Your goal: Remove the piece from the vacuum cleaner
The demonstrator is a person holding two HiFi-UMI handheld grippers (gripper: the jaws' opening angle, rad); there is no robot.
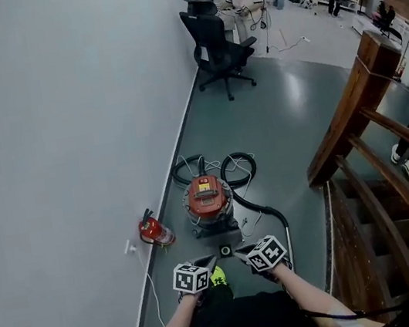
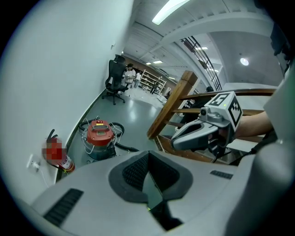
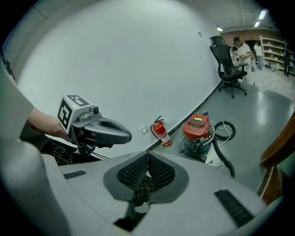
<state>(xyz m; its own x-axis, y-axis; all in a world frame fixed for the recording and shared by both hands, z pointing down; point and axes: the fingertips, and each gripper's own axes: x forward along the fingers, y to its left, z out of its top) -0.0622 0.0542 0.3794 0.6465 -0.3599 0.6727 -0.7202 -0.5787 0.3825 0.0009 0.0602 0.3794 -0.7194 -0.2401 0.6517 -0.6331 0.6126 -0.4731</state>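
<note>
**Vacuum cleaner point(image 1: 209, 201) on the floor by the left wall, well apart from both grippers**
Its black hose point(image 1: 261, 207) lies looped around it, so pulling a piece could snag it, or tip the cleaner onto the fire extinguisher point(image 1: 154, 233) at its left. The left gripper point(image 1: 208, 260) and right gripper point(image 1: 239, 252) are both fully closed, holding nothing.

The vacuum cleaner point(image 1: 209, 201) has a red lid with a yellow label over a grey drum; its hose point(image 1: 263, 207) is black. Left of it, the fire extinguisher point(image 1: 154, 232) is red. The wall point(image 1: 53, 146) is white, the floor point(image 1: 276, 123) grey-green, the railing point(image 1: 359, 104) brown. The grey left tongs point(image 1: 208, 261) and right tongs point(image 1: 240, 253) carry black-and-white marker squares.
</note>
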